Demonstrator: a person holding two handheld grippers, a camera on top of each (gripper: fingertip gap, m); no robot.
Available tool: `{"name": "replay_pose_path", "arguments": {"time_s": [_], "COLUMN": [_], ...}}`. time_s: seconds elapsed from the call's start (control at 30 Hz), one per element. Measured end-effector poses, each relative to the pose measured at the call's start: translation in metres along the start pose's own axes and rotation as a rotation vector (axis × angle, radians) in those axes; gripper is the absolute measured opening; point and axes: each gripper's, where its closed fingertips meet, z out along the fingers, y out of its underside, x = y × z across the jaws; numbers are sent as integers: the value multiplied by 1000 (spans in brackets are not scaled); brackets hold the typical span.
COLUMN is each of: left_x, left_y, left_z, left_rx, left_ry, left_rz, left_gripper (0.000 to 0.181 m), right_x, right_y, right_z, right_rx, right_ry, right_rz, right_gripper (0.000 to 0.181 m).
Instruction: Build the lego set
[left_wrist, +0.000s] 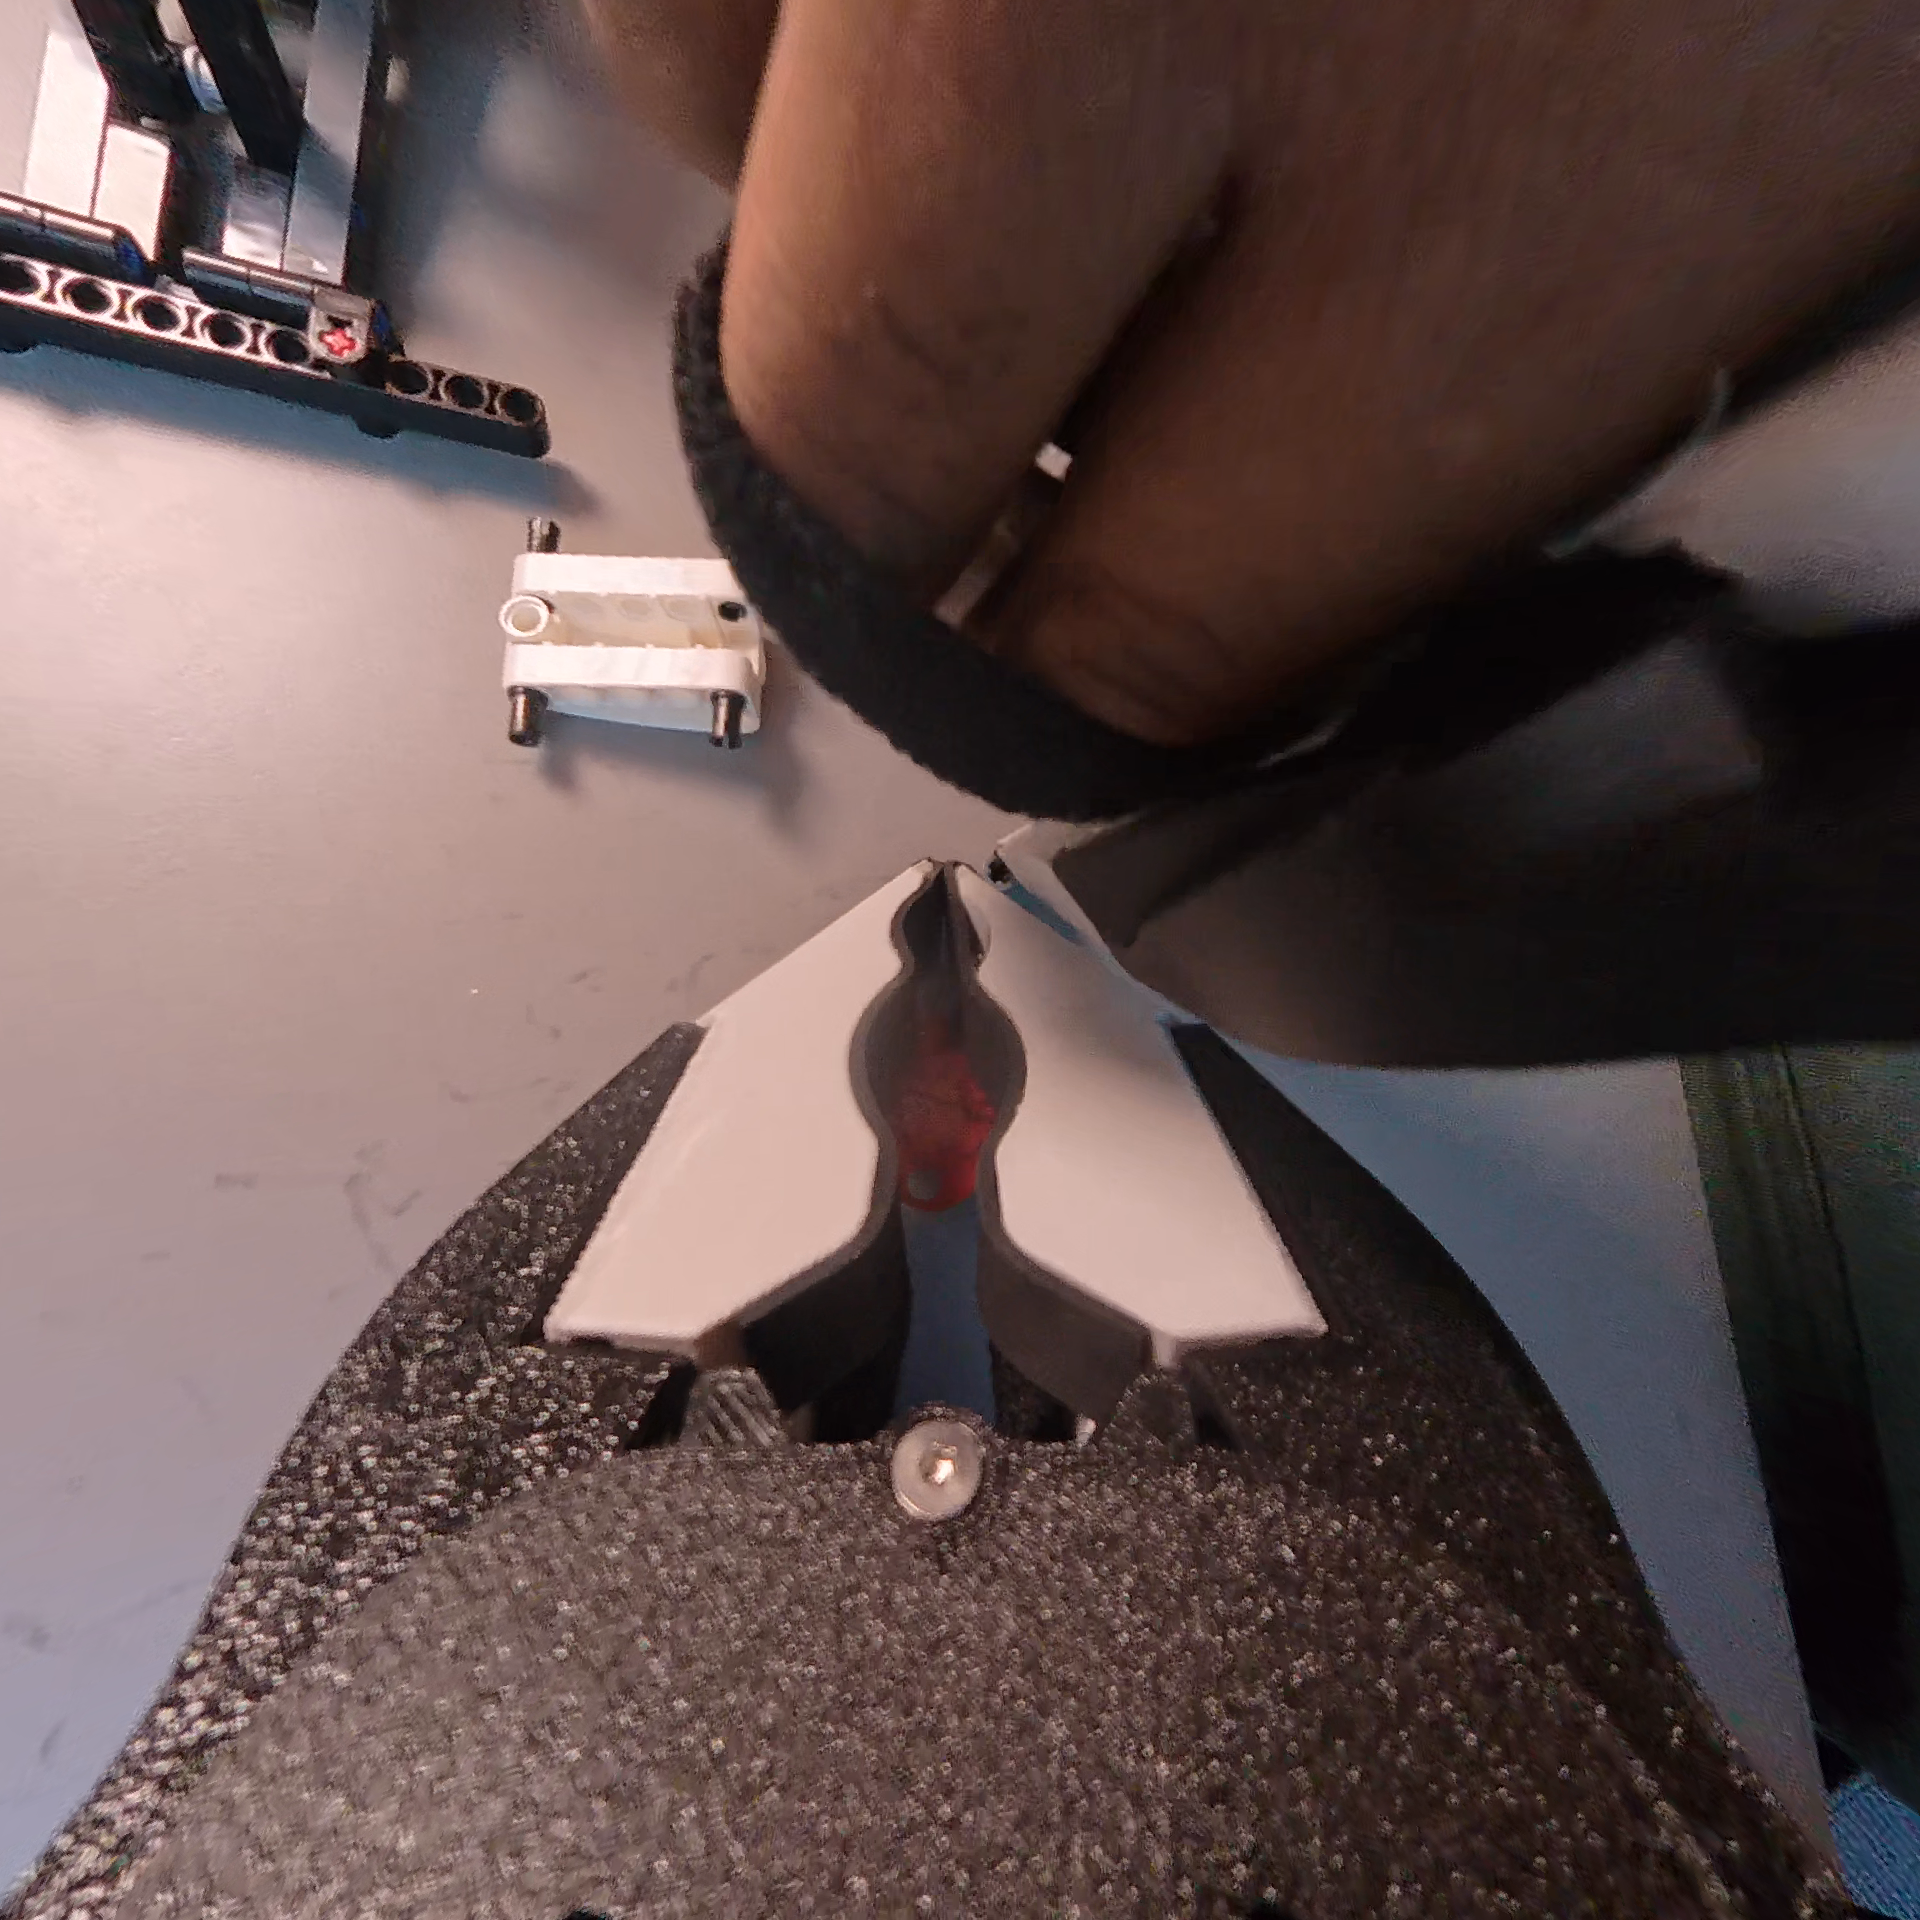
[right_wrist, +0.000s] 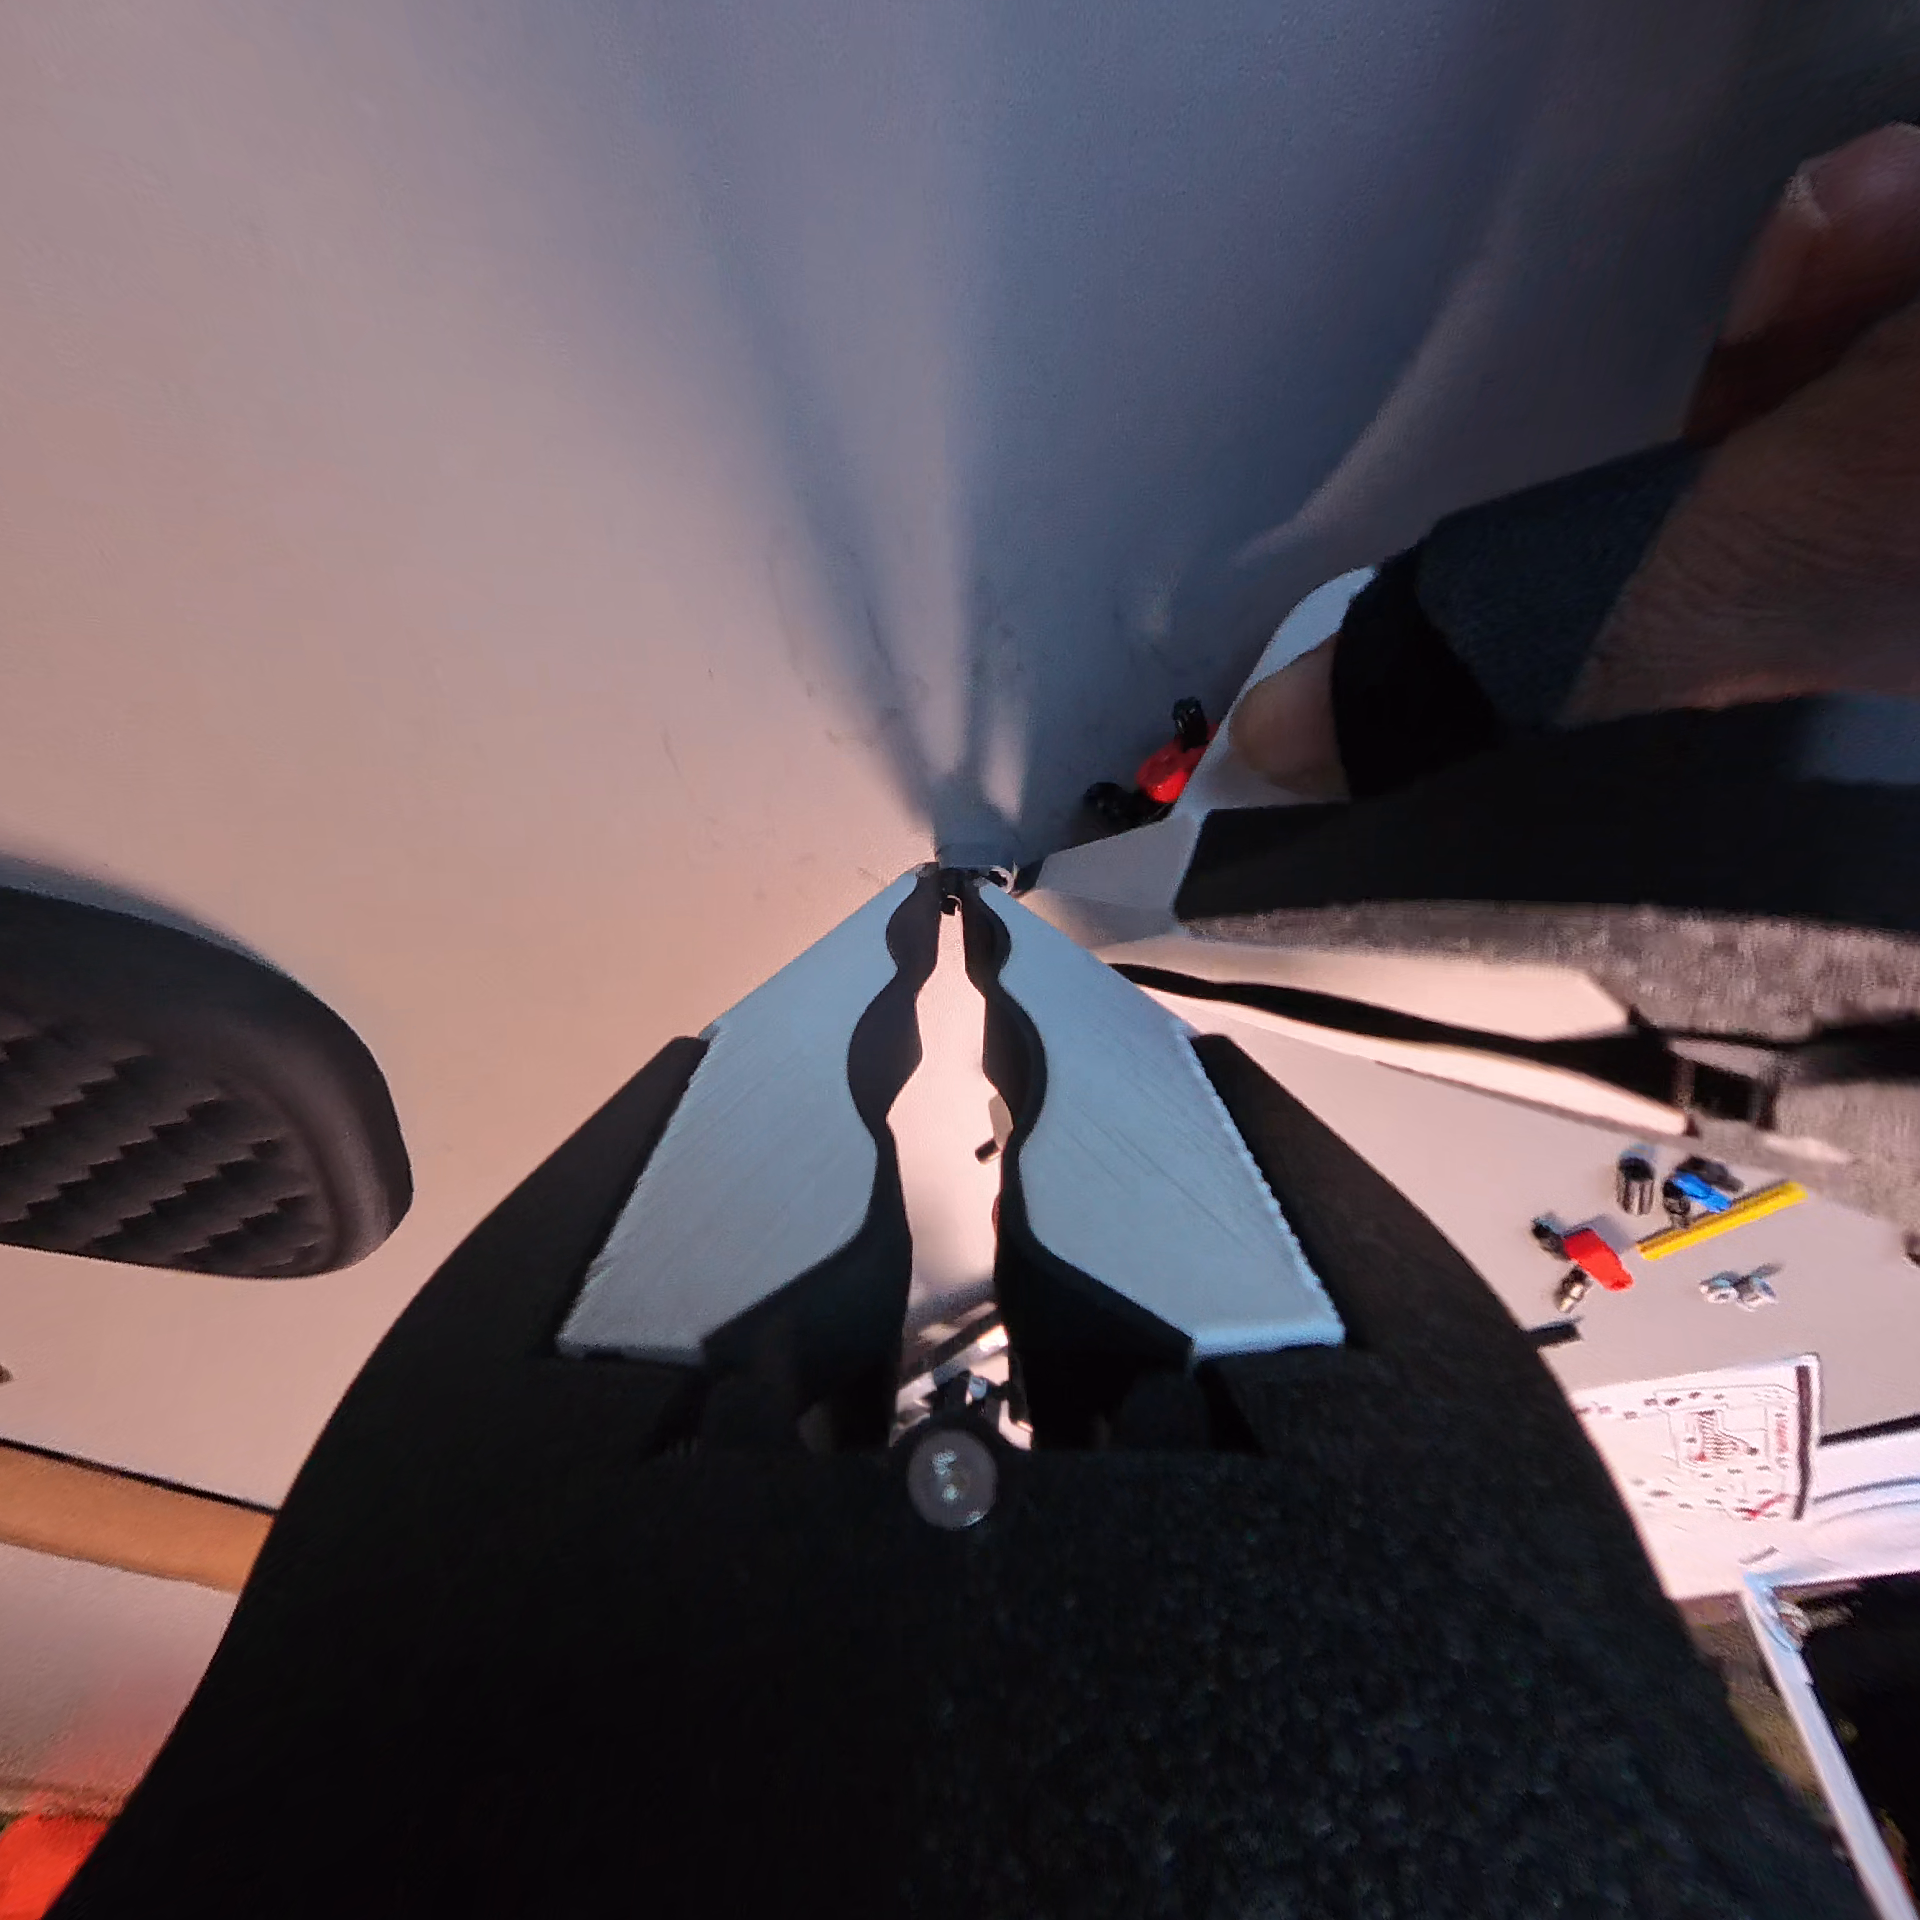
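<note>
L gripper (left_wrist: 948, 871): tips closed on red lego piece (left_wrist: 943, 1127), held between jaws | R gripper (right_wrist: 951, 883): tips pinched on small black pin (right_wrist: 949, 896) | white lego block w/ black pins (left_wrist: 632, 649): flat on grey table (left_wrist: 260, 935), left of L gripper, apart.

Left view light: dim and cool; grey table (left_wrist: 260, 987) evenly lit
Shadows: soft, beside white lego block (left_wrist: 634, 649)
Blur: hand (left_wrist: 1247, 364) close, out of focus
Right view light: warm orange glow at left, bluish shade up top
Distortion: fisheye bending at edges; paper sheet (right_wrist: 1714, 1444) smeared
</note>
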Motion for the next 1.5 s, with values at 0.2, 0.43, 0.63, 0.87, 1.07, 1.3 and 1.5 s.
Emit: {"name": "replay_pose_path", "arguments": {"time_s": [0.2,0.43,0.63,0.87,1.07,1.3,1.5], "left_x": [0,5,28,63,57,62,52], "left_y": [-3,-13,-27,-46,-75,-92,-87], "left_z": [-2,-16,-37,-58,-92,-103,-91], "left_rx": [25,124,249,386,657,796,743], "left_ry": [4,39,179,393,480,558,418], "left_rz": [17,27,55,17,-137,-233,-268], "left_gripper": [0,12,21,8,7,7,9], "right_x": [1,-1,-1,-9,9,11,10], "right_y": [0,2,-9,-18,1,3,11], "right_z": [-1,-8,-54,-93,-132,-146,-129], "right_rx": [66,178,435,589,734,761,647], "right_ry": [39,117,215,322,751,1053,959], "right_rz": [58,142,263,293,437,463,445], "right_gripper": [4,4,4,5,31,16,15]}}
